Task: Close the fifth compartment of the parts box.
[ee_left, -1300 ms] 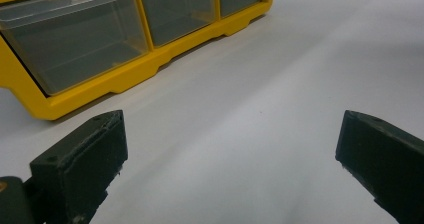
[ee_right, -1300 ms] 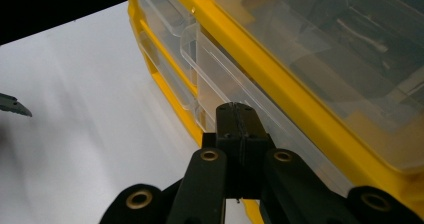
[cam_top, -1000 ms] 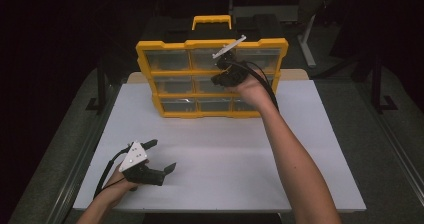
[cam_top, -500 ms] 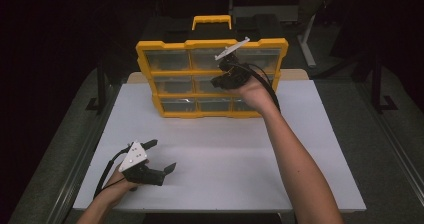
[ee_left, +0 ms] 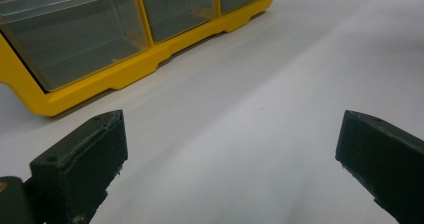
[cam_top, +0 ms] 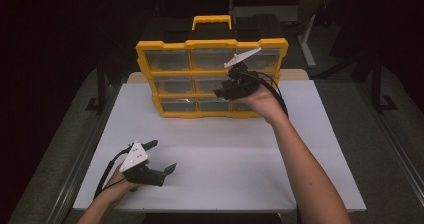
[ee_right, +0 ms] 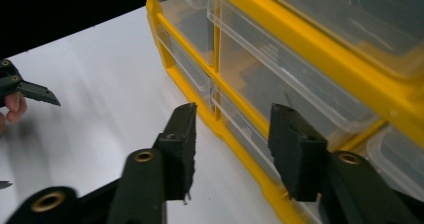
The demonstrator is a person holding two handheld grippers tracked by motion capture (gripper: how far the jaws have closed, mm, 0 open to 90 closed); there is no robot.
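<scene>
A yellow organiser [cam_top: 165, 49] with clear plastic drawers stands upright at the back of the white table [cam_top: 225, 164]. My right gripper [cam_top: 221, 92] hovers just in front of its middle row of drawers. In the right gripper view its jaws have just been opening: the right gripper [ee_right: 232, 124] stands apart with nothing between its pads, facing the organiser [ee_right: 320, 49]. My left gripper [cam_top: 162, 156] rests low at the table's front left, open and empty. In the left gripper view the left gripper [ee_left: 230, 134] gapes wide over bare table, with the organiser [ee_left: 75, 96] at the upper left.
The organiser's yellow carry handle [cam_top: 212, 20] sticks up at the back. Dark floor surrounds the table, and a metal rail [cam_top: 75, 184] runs along its left side. Bare white surface lies between the two grippers.
My right gripper has shifted slightly down and back from the drawer fronts, and its jaws have parted. The left hand and gripper have stayed in place.
</scene>
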